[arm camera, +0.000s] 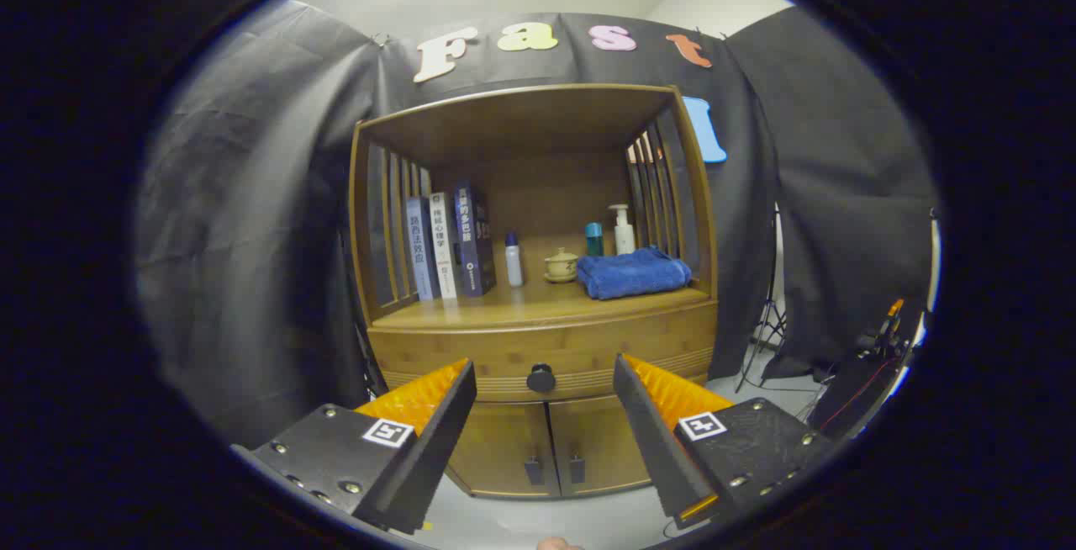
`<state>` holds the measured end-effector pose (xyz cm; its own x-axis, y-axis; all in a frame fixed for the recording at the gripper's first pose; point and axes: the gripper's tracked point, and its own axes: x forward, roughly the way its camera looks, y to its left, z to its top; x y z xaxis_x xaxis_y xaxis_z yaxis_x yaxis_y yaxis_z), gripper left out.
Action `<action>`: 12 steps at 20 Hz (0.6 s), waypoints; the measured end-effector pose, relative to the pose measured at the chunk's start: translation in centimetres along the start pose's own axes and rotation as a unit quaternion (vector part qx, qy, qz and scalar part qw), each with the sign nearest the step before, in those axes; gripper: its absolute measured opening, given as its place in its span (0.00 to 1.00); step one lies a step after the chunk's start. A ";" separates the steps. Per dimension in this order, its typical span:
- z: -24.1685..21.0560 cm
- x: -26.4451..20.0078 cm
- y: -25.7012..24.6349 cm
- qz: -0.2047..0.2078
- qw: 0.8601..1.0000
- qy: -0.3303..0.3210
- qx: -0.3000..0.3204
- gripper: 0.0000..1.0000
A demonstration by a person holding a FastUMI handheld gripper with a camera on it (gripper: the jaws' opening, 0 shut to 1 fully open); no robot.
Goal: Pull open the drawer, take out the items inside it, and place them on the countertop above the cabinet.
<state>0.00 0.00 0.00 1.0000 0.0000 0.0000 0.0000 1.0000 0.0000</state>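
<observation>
gripper (544, 382) agape before drawer knob (540, 378)

Open approach to the drawer knob (540, 378)

Gripper (545, 382) fingers spread wide, knob beyond and between them, untouched; nothing stands between; above the knob, countertop (504, 302) front strip bare; further back books (445, 245), small bottle (513, 260), teacup (561, 266), blue towel (632, 272) crowd it.
</observation>
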 end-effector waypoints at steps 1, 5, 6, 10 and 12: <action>-0.4 -0.1 0.2 0.001 1.000 0.002 -0.001 0.99; -0.6 -0.5 0.8 -0.001 1.000 0.000 -0.004 0.99; -0.5 -0.6 0.9 0.000 1.000 -0.001 -0.004 0.99; 0.0 -0.7 1.3 0.002 1.000 -0.013 -0.002 0.99; -0.2 -0.5 1.6 0.005 1.000 -0.013 -0.001 0.99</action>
<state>-0.48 1.63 -0.16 0.9996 0.0097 0.0269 -0.0097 1.0000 -0.0016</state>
